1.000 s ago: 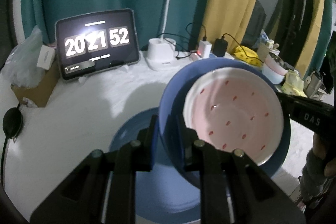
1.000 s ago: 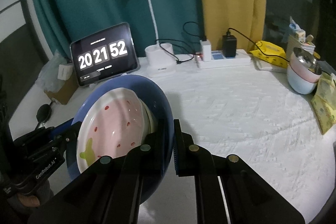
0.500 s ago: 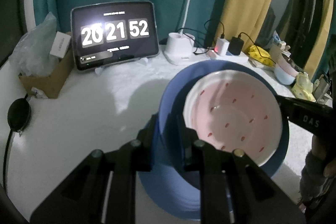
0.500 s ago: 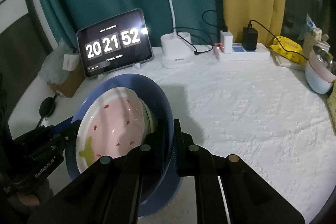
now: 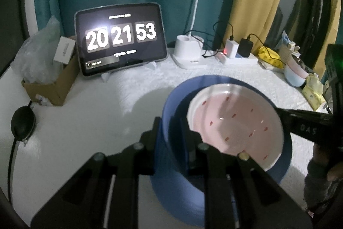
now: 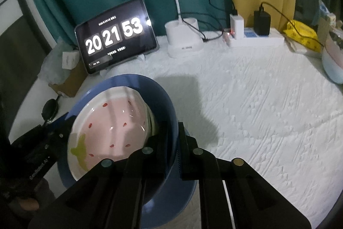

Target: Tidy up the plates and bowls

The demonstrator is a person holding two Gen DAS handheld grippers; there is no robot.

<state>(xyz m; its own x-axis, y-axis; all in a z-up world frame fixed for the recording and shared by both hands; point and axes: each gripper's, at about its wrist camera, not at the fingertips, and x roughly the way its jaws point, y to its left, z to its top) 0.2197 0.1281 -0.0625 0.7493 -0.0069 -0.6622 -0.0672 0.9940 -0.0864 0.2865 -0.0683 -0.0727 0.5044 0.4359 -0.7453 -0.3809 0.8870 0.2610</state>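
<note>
A deep blue bowl (image 5: 171,104) (image 6: 137,83) holds a pink bowl with red specks and a green leaf mark (image 5: 233,121) (image 6: 111,126). My left gripper (image 5: 171,143) is shut on the blue bowl's near rim, one finger inside and one outside. My right gripper (image 6: 172,143) is shut on the opposite rim in the same way. Each gripper shows in the other's view: the right gripper (image 5: 285,116), the left gripper (image 6: 66,123). A flat blue plate (image 5: 171,201) (image 6: 184,196) lies on the white cloth right under the bowl; whether they touch I cannot tell.
A tablet clock (image 5: 121,38), a white desk lamp (image 5: 188,55) and a power strip with chargers (image 5: 238,57) line the back edge. A cardboard box with plastic (image 5: 49,78) stands at the left. Stacked pastel bowls (image 5: 295,74) (image 6: 332,57) and yellow packets (image 5: 269,55) sit at the right.
Both grippers have carried the blue bowl with the pink bowl down and over the blue plate, so it now covers most of that plate. Both grips are unchanged.
</note>
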